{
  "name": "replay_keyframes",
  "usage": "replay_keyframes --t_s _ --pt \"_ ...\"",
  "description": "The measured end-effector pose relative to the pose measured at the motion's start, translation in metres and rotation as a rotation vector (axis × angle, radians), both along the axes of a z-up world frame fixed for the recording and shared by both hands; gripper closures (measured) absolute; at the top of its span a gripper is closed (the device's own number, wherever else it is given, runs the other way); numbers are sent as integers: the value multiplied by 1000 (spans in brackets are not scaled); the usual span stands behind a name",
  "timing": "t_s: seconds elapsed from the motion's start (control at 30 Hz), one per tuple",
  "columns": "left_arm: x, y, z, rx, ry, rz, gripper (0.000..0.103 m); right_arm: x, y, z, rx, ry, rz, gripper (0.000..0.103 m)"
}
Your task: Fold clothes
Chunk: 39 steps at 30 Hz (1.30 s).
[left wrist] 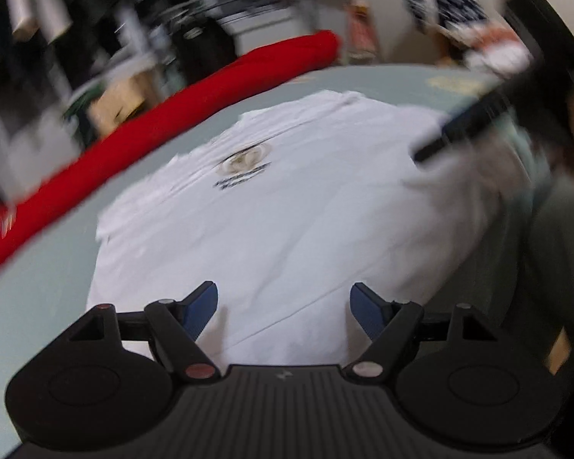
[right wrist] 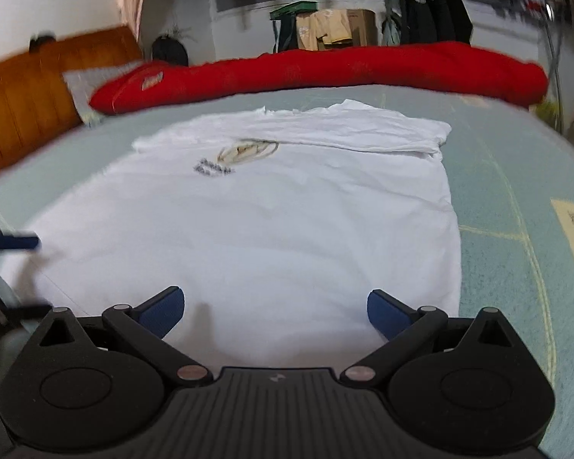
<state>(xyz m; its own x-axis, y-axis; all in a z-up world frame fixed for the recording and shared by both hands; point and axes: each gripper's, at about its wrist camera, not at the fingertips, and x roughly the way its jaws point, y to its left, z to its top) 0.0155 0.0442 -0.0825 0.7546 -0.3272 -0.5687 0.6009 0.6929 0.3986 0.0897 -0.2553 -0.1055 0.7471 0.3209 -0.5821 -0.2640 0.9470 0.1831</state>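
White T-shirt (right wrist: 268, 222) flat, sleeve folded in

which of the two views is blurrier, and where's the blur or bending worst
The left wrist view is blurrier: smear across the white t-shirt, its logo and the red bolster, worst in the background; only the left hand-held gripper looks sharp. The right wrist view is clearer, the shirt logo nearly legible, softening at the edges. Fisheye bends the bed in both.

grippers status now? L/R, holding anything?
Left gripper: open, nothing held, over the white T-shirt.
Right gripper: open, nothing held, over the same shirt.
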Motion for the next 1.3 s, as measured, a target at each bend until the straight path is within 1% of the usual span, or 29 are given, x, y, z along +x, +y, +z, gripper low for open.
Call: replay_keyframes --t_s 0.07,0.13,0.17,0.3,0.43,0.5,0.6,0.7,0.83,0.93,1.13,1.3 --pt "-8 -11 -7 88 -34 -108 26 -1 -7 7 5 1 -10 0" --pt "-15 -21 -16 188 -71 -231 26 -2 -11 12 -9 5 -16 0" --pt "-18 -25 -22 236 -94 -276 26 -3 -13 14 -17 8 -19 0" --pt "-27 -41 -48 418 -223 -383 26 -4 -19 16 -26 41 -13 0" --pt "-33 -50 -74 540 -294 -450 26 -9 -22 16 -20 61 -3 0" --pt "-32 -54 -85 573 -327 -454 24 -14 -22 18 -18 58 -1 0" --pt "-28 -59 -92 576 -370 -438 24 -22 -22 20 -19 46 3 0" --pt "-26 -62 -88 558 -371 -430 24 -29 -22 23 -23 31 6 0" --pt "-31 -62 -75 524 -404 -425 24 -35 -22 25 -39 7 23 0" --pt "-31 -63 -61 492 -400 -415 24 -40 -19 28 -55 -19 64 0" --pt "-31 -56 -35 407 -381 -380 24 -55 0 30 -123 -95 238 0" --pt "-25 -56 -14 343 -362 -343 24 -70 33 25 -239 -164 397 0"
